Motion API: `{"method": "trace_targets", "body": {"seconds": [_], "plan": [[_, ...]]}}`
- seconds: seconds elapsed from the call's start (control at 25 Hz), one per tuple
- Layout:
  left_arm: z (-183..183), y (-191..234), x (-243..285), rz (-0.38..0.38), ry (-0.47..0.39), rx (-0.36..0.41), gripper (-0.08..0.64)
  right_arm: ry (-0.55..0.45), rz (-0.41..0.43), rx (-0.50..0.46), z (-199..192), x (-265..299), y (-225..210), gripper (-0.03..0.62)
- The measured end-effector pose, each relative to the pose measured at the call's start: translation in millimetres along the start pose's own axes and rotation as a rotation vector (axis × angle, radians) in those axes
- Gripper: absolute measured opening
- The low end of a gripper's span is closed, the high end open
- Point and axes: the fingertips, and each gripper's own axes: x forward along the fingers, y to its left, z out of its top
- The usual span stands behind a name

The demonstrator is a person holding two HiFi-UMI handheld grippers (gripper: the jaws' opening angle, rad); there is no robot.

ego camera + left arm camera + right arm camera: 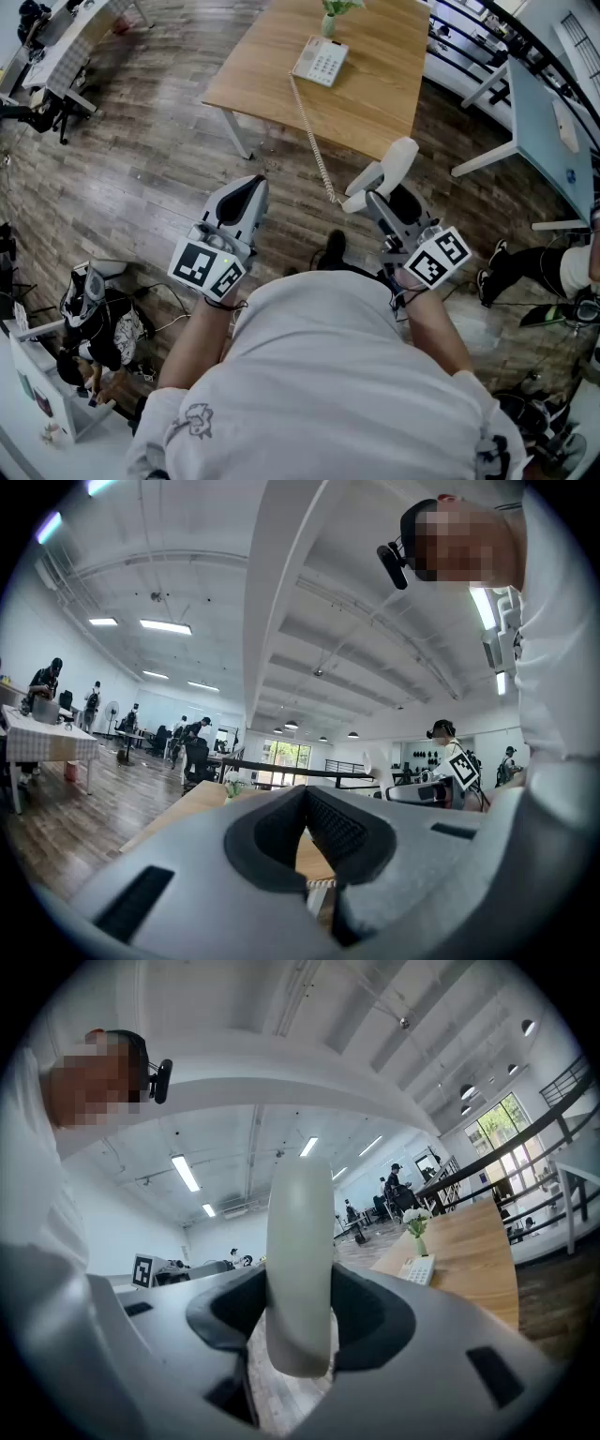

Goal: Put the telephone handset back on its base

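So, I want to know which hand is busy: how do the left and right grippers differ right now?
The left gripper has its jaws together with nothing between them, while the right gripper is clamped on the white handset. The coiled cord from the base leads to the right gripper's load and not to the left gripper. Both are held out short of the wooden table.

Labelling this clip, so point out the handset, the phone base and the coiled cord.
handset (399, 160), head view, its upper white end.
phone base (321, 61), head view, keypad face.
coiled cord (306, 117), head view, middle stretch.
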Motion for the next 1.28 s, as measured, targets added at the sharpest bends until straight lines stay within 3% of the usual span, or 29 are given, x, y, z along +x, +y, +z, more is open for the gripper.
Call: {"method": "trace_targets", "body": {"seconds": [0.44, 0.96, 1.28], "plan": [[-6, 8, 31, 0.037, 0.015, -0.002, 0.005, 0.011, 0.045, 0.021, 8, 15, -34, 0.222], [-4, 13, 126, 0.124, 0.011, -0.021, 0.005, 0.055, 0.156, 0.009, 51, 41, -117, 0.222], [-3, 22, 159, 0.181, 0.020, -0.018, 0.005, 0.084, 0.214, 0.031, 63, 63, -154, 0.222]]}}
